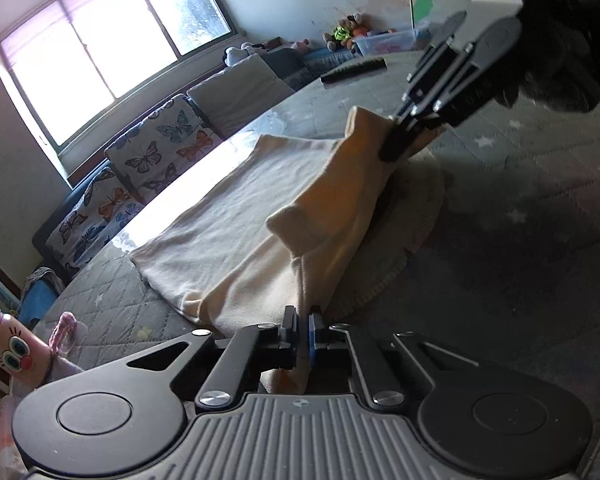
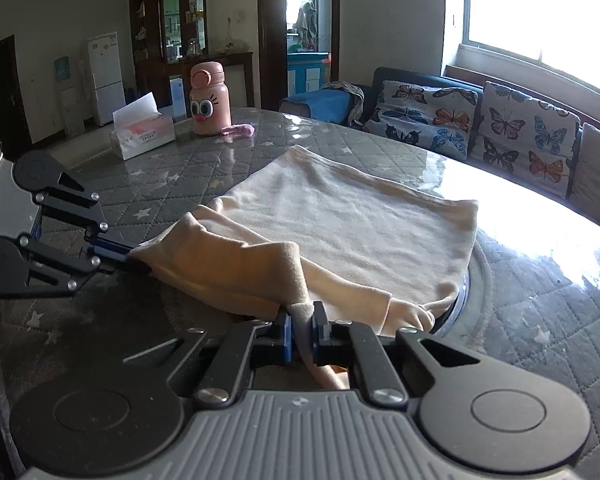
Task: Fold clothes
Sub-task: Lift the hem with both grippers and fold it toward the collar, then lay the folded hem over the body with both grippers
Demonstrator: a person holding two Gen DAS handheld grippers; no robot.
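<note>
A cream garment (image 1: 228, 216) lies spread on the quilted grey table cover (image 1: 520, 220); it also shows in the right wrist view (image 2: 340, 216). My left gripper (image 1: 303, 320) is shut on a lifted edge of the garment. My right gripper (image 2: 302, 320) is shut on another part of the same edge. The strip between them hangs raised above the table. In the left wrist view the right gripper (image 1: 396, 148) pinches the cloth at the far end. In the right wrist view the left gripper (image 2: 130, 252) holds it at the left.
A pink cartoon bottle (image 2: 210, 98), a tissue box (image 2: 142, 134) and a small pink cloth (image 2: 240, 131) stand at the table's far side. A sofa with butterfly cushions (image 2: 524, 136) runs under the window. A dark brush (image 1: 354, 71) lies on the table. A round mat (image 1: 416, 216) lies under the garment.
</note>
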